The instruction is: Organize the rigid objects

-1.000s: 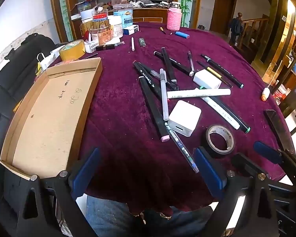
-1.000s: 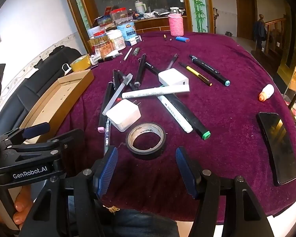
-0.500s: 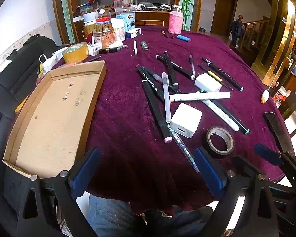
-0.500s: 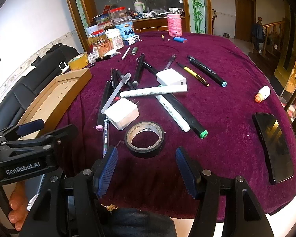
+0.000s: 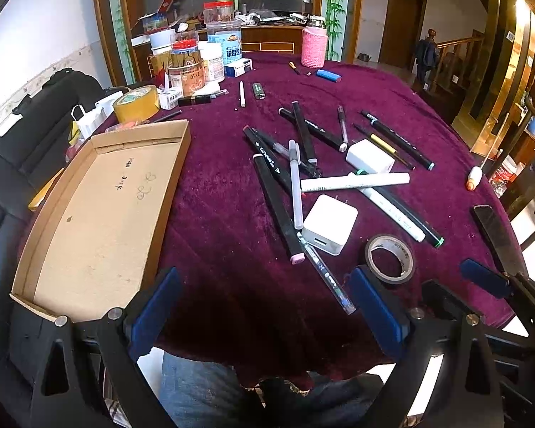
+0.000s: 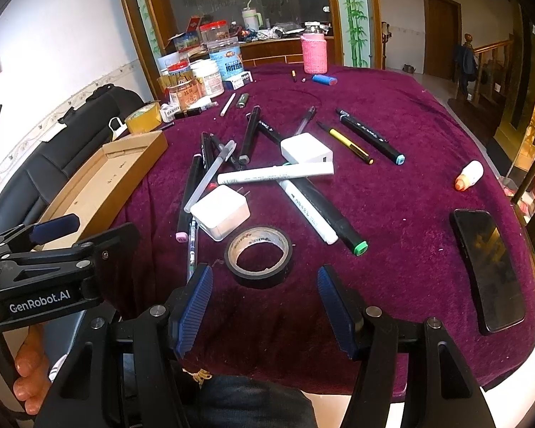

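Tools hang side by side at the near edge of the tabletop (image 5: 210, 192), which is draped in a purple cloth. The left tool (image 5: 264, 315) has its blue pads spread wide and holds nothing; the right tool (image 6: 265, 312) is likewise wide open and empty. Just ahead of the right tool, roughly centred between its pads, lies a roll of black tape (image 6: 258, 255) flat on the cloth, not touched by either pad. Beyond the tape and slightly left sits a white charger (image 6: 220, 210) with its prongs pointing away, and a clear pen (image 6: 192, 246) runs from under it back toward the right tool's left pad. Further ahead, black markers (image 6: 192, 192) and white markers (image 6: 275, 174) lie crossed in a loose heap around a second white charger (image 6: 306, 149). A yellow pen (image 6: 349, 146) and a black marker with a blue end (image 6: 371, 141) lie side by side beyond and right of that heap. Well to the right of the right tool a black phone (image 6: 488, 267) lies face up near the cloth's edge. Ahead and left of the left tool rests a shallow cardboard tray (image 5: 28, 267) with only handwriting on its floor. Jars and boxes (image 5: 203, 64) crowd the far left edge.
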`<state>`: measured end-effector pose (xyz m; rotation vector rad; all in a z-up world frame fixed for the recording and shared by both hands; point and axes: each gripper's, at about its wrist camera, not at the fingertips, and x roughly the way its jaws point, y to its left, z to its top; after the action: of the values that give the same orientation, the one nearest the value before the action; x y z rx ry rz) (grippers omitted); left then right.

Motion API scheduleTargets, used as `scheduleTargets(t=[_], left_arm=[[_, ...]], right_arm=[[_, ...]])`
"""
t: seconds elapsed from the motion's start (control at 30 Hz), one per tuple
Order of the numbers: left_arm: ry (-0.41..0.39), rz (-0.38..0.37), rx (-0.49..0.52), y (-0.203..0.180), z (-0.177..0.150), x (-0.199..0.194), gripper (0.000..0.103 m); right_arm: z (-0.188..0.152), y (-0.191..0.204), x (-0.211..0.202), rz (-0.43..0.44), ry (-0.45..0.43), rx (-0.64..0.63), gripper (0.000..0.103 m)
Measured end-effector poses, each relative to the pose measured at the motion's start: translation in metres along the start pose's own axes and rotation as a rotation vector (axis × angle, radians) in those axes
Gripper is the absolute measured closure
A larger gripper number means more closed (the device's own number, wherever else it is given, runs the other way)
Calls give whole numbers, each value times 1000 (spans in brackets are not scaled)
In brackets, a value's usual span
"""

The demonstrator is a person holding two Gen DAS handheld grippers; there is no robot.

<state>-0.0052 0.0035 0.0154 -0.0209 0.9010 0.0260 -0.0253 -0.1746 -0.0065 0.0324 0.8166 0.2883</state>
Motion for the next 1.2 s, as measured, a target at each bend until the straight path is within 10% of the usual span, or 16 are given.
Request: scheduleTargets(t=[0.63, 1.2], left_arm=[[43, 9, 12, 0, 2, 20, 8], [77, -31, 54, -8, 10, 45, 8]], right_arm=[[1, -13, 12, 18, 22, 27, 38], [7, -26, 44, 70, 94, 70, 62]])
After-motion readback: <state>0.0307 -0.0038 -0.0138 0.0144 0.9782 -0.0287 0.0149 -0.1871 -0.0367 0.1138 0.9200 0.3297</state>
